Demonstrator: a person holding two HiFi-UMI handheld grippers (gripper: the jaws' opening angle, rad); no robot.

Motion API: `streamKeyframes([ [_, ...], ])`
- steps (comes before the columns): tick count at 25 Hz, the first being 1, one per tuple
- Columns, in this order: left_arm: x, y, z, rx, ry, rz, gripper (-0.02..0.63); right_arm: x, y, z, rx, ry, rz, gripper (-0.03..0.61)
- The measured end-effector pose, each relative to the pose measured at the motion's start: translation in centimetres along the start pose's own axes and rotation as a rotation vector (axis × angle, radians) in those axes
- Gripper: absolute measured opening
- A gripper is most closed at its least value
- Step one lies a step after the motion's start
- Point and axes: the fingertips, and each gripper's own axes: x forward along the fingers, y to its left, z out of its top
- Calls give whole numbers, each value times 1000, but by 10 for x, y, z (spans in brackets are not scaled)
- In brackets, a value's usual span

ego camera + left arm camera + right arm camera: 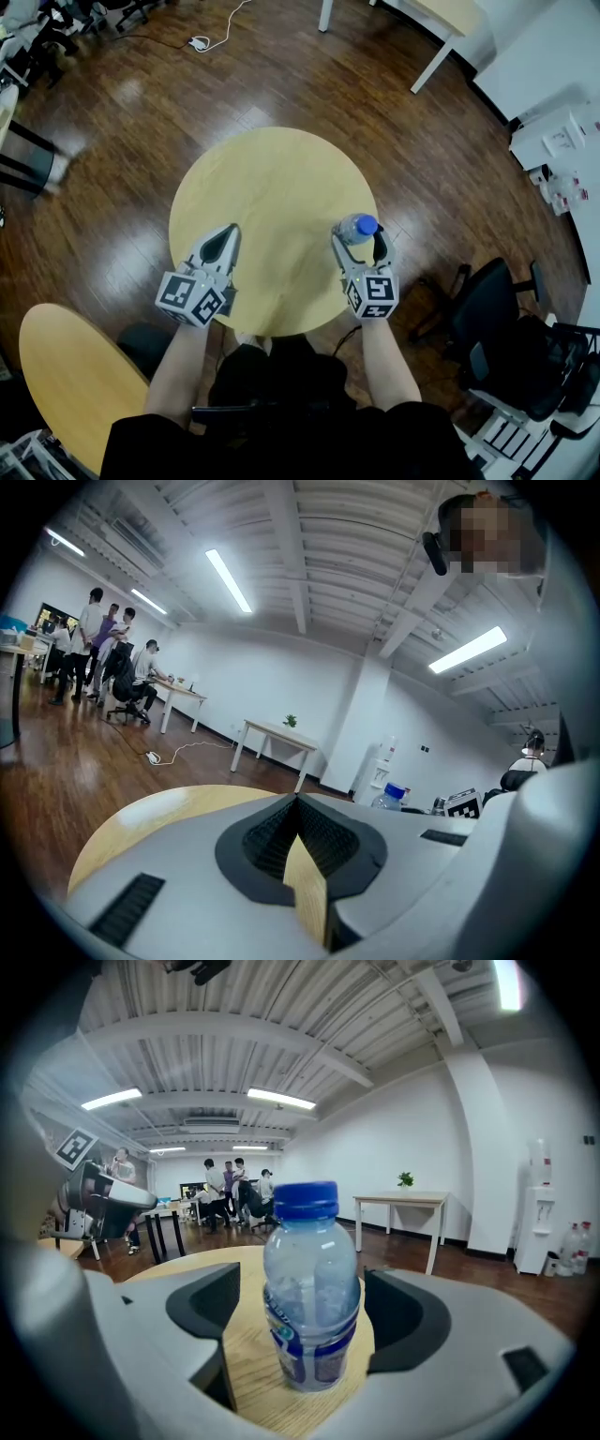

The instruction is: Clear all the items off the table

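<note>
1. My right gripper has its jaws spread wide. The clear plastic water bottle with a blue cap stands upright between them, touching neither pad.
2. The bottle sits on the near right part of the round pale wooden table.
3. My left gripper has its jaws pressed together with nothing between them, over the table's near left part.
4. I count one bottle on this table and two grippers.

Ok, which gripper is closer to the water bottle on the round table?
Right. The right gripper has the water bottle standing between its open jaws, with gaps either side. The left gripper, shut and empty, is well off to the bottle's left.
</note>
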Motion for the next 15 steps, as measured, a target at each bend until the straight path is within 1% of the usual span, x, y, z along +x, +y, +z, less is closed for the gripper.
streamKeyframes([
  [6,-18,-8,13,6,-28,-34,5,-31,9,18,11,-51,-53,423],
  [8,-27,-10,19,5,-43,-42,5,-45,13,29,17,-80,-68,423],
  [10,-34,-10,25,20,-54,-60,5,-58,18,43,13,-116,-80,423],
  [11,-37,-11,28,28,-60,-69,5,-66,21,51,6,-141,-90,383],
  [12,-41,-12,31,32,-67,-77,5,-74,24,60,-2,-168,-103,320],
  [13,-44,-12,36,34,-75,-82,5,-82,27,70,-8,-192,-114,301],
  [14,-47,-13,41,34,-85,-86,5,-89,30,79,-12,-215,-121,300],
  [15,-50,-14,46,35,-94,-90,5,-95,33,89,-15,-238,-126,266],
])
